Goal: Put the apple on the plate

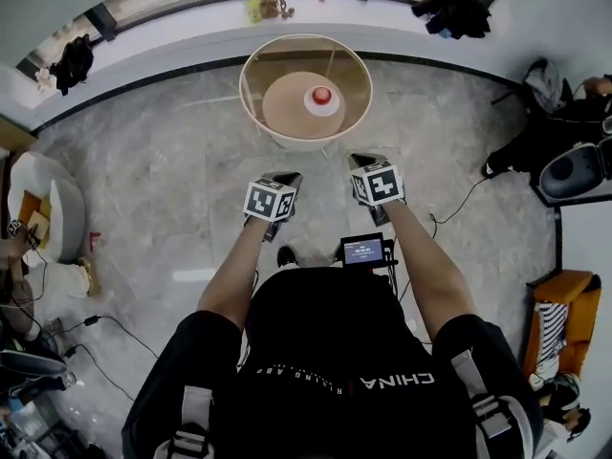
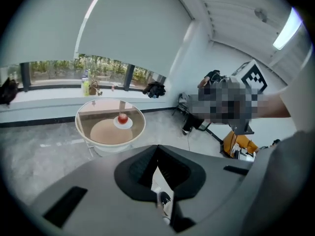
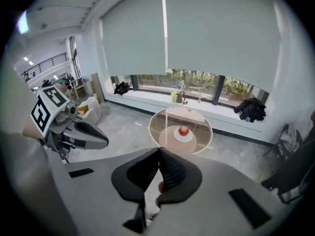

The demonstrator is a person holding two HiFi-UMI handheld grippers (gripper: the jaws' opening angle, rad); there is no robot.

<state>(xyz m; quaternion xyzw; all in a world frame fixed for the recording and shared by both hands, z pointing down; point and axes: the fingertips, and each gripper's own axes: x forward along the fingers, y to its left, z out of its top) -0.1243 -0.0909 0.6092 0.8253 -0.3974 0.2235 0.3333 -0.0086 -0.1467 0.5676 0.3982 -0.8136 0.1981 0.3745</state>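
Observation:
A red apple (image 1: pixel 322 95) sits on a small white plate (image 1: pixel 322 106) on a round glass-topped table (image 1: pixel 256 113), some way ahead of me across the floor. Both gripper views show the apple (image 2: pixel 122 118) (image 3: pixel 183 130) on the plate (image 2: pixel 123 124) (image 3: pixel 184 136) in the distance. My left gripper (image 1: pixel 287 177) and right gripper (image 1: pixel 364 160) are held side by side in front of my body, well short of the table. The left gripper (image 2: pixel 157 146) has its jaws together with nothing in them. The right gripper (image 3: pixel 159 149) is likewise shut and empty.
Marble floor lies between me and the table. A window sill (image 1: pixel 191 27) behind the table carries bottles (image 1: pixel 251 3) and dark clothes (image 1: pixel 451 10). A white seat (image 1: pixel 43 208) is at left, an orange chair (image 1: pixel 564 318) at right, and cables (image 1: pixel 459 204) cross the floor.

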